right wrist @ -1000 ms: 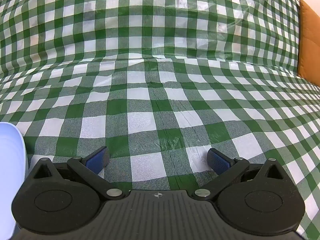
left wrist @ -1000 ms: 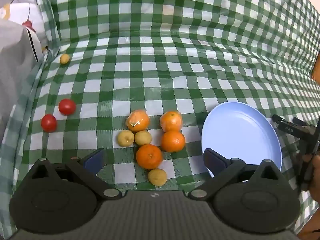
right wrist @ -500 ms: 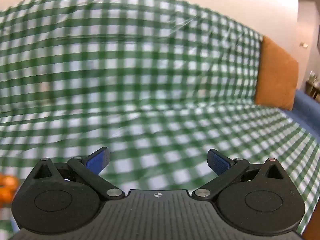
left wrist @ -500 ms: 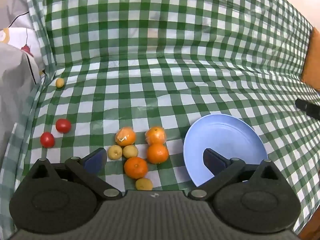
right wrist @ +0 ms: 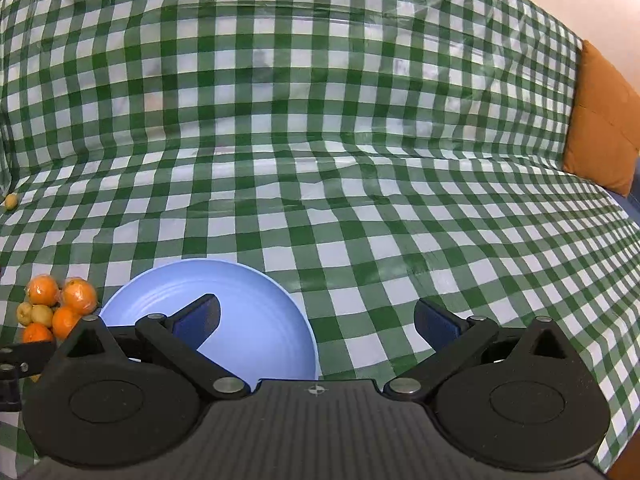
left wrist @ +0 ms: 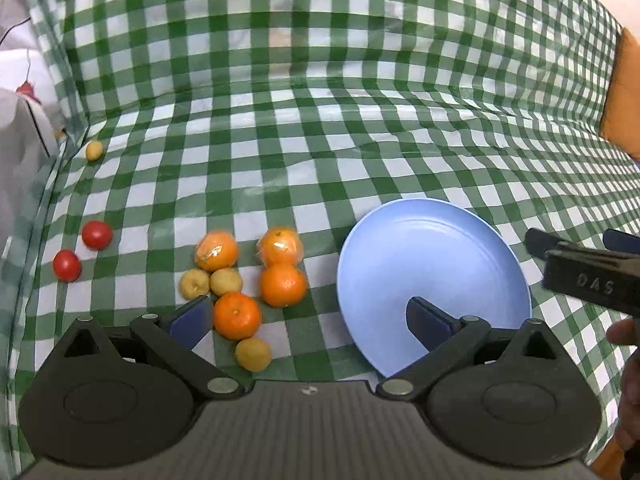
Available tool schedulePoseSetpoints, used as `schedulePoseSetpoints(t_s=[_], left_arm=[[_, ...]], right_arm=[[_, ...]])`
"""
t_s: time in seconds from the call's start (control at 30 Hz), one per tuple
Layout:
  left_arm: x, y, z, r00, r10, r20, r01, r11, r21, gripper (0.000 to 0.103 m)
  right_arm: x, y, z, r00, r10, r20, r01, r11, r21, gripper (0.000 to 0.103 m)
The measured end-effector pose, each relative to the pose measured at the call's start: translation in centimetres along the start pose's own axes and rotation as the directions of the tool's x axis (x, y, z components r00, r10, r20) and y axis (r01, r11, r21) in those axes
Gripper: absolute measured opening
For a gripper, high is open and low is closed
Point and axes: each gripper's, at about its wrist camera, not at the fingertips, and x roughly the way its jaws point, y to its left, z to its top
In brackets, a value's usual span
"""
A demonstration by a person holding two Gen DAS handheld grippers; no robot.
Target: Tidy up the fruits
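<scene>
A cluster of several oranges and small yellow fruits lies on the green checked cloth, left of an empty light blue plate. Two red tomatoes lie further left, and one yellow fruit lies far back left. My left gripper is open and empty, just above the nearest orange and the plate's near rim. My right gripper is open and empty above the plate's right edge; it also shows at the right of the left wrist view. The fruit cluster shows at the right wrist view's left.
The checked cloth covers a seat and its back. An orange cushion stands at the far right. A white printed fabric lies at the far left edge.
The right gripper swung left, so the plate and fruit came into its view, and it reappeared at the right of the left wrist view. The left gripper shifted a little; fruits have not moved.
</scene>
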Motion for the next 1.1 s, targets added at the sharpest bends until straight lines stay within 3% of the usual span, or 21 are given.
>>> schedulePoseSetpoints(t_s=[0.13, 0.37, 0.5, 0.73, 0.87, 1.1], left_arm=[[1.0, 0.4, 1.0, 1.000, -0.018, -0.024, 0.018, 1.000, 0.021, 0.102], [4.3, 2.5, 3.8, 0.998, -0.021, -0.057, 0.022, 0.999, 0.029, 0.103], [6.5, 4.5, 6.0, 0.997, -0.037, -0.070, 0.039, 0.999, 0.031, 0.103], [10.9, 8.9, 11.1, 0.992, -0.050, -0.113, 0.053, 0.998, 0.023, 0.103], [13.6, 12.5, 14.6, 0.992, -0.057, -0.109, 0.062, 0.997, 0.035, 0.103], [15.5, 15.6, 19.1, 0.994, -0.056, -0.095, 0.063, 0.996, 0.067, 0.103]], right_arm=[[1.0, -0.3, 0.4, 0.999, 0.010, -0.031, -0.010, 1.000, -0.017, 0.094], [-1.2, -1.9, 1.4, 1.000, 0.025, -0.018, -0.025, 0.999, 0.025, 0.095], [-0.4, -1.4, 2.1, 0.999, 0.015, -0.029, -0.013, 0.999, 0.050, 0.096], [1.0, -0.3, 1.7, 0.998, 0.035, -0.051, -0.031, 0.996, 0.079, 0.096], [0.8, 0.4, 1.7, 0.997, 0.036, -0.070, -0.033, 0.998, 0.049, 0.096], [0.7, 1.1, 1.7, 0.995, 0.039, -0.090, -0.037, 0.999, 0.024, 0.094]])
